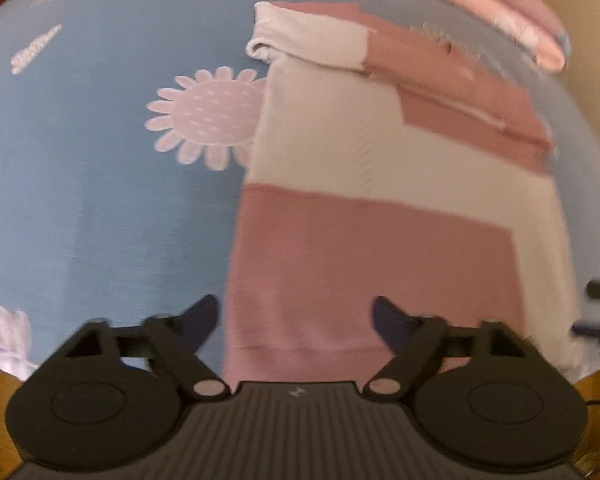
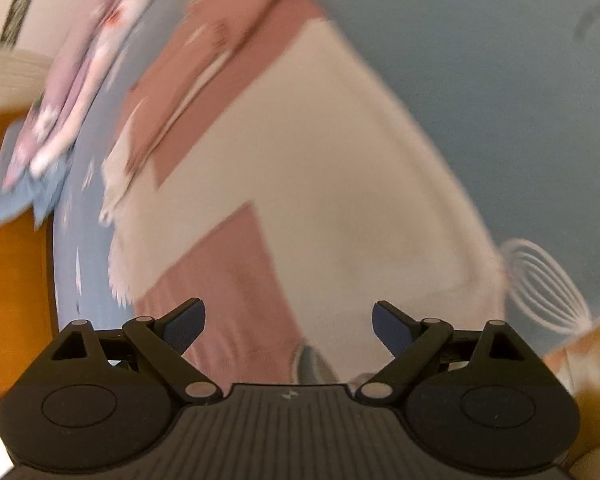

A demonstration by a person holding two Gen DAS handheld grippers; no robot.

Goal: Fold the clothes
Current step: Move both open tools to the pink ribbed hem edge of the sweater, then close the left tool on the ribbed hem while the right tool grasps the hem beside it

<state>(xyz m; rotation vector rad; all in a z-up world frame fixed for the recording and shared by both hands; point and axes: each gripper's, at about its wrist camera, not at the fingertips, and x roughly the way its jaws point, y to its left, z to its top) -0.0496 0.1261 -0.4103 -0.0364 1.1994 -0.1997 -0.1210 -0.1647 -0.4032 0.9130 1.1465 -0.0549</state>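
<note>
Presently on hand, by item:

Garment [image 1: 360, 184]: pink and cream colour-block top, laid flat and partly folded on the bedsheet [image 1: 100, 200]. A cream sleeve and pink panels lie doubled over its far end. Its pink hem is nearest the left wrist camera. In the right wrist view the same piece runs diagonally, much blurred.

Bedsheet: pale blue, printed with white daisies and leaf sprigs. One large daisy [image 1: 208, 120] sits just beside the garment's left edge, partly covered by it.

Second textile [image 1: 500, 4]: pink and lilac fabric, bunched at the far edge of the bed, well apart from the grippers. Kind cannot be told.

Left gripper [image 1: 296, 316]: held above the garment's pink hem, jaws apart, nothing between them, not touching the cloth.

Right gripper [image 2: 288, 320]: held above the garment's near end, jaws standing wide, nothing gripped.

Surround: orange-brown wood [image 2: 16, 240] shows past the bed's edge.
</note>
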